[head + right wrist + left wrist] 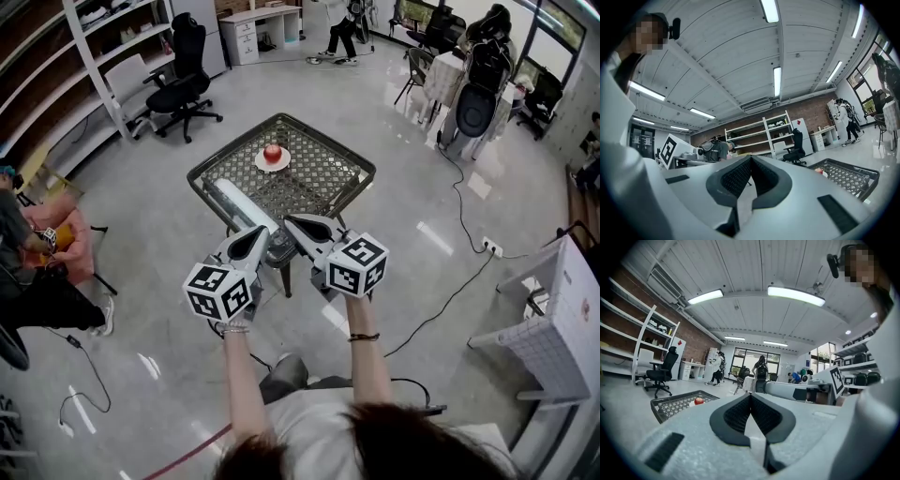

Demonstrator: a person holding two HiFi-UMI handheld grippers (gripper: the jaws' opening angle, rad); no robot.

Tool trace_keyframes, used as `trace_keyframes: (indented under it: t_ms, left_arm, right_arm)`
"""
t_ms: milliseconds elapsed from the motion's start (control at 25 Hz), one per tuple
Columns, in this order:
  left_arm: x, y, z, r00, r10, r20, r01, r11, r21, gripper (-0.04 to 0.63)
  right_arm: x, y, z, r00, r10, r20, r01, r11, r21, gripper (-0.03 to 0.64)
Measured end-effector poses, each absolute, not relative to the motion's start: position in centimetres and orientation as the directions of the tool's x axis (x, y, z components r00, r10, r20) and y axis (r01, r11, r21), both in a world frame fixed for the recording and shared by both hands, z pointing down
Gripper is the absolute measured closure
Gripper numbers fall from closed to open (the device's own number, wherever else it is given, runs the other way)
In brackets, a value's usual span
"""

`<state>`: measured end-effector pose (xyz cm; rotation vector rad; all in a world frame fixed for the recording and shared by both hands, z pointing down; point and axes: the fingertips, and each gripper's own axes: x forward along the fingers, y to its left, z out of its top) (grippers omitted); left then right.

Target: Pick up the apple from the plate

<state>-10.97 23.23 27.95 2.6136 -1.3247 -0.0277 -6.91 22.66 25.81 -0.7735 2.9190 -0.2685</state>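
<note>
A red apple (273,152) lies on a small white plate (272,165) at the far middle of a dark mesh-top table (349,165). My left gripper (266,230) and right gripper (290,222) are side by side over the table's near edge, pointing level at it, well short of the apple. Both are shut and hold nothing. In the left gripper view the shut left gripper (750,395) has the apple (699,401) small and low at its left. In the right gripper view the shut right gripper (751,159) has the apple (818,171) far off to its right on the table (851,177).
A long pale object (240,201) lies on the table's near left. A black office chair (183,86) and white shelving (98,66) stand at the back left. A seated person (33,267) is at the left. Cables (459,281) cross the floor at the right.
</note>
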Motion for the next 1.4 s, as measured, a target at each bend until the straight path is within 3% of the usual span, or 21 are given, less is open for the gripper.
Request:
trace_keyframes:
  t_ms: [1400]
  left_arm:
    - [-13.3,4.2,31.7,0.647,-0.746,0.156,-0.758,-0.609,0.233,0.584]
  right_arm:
    - [-8.6,4.3,29.8,-0.825,-0.565,0.018,-0.55,0.795,-0.255,0.607]
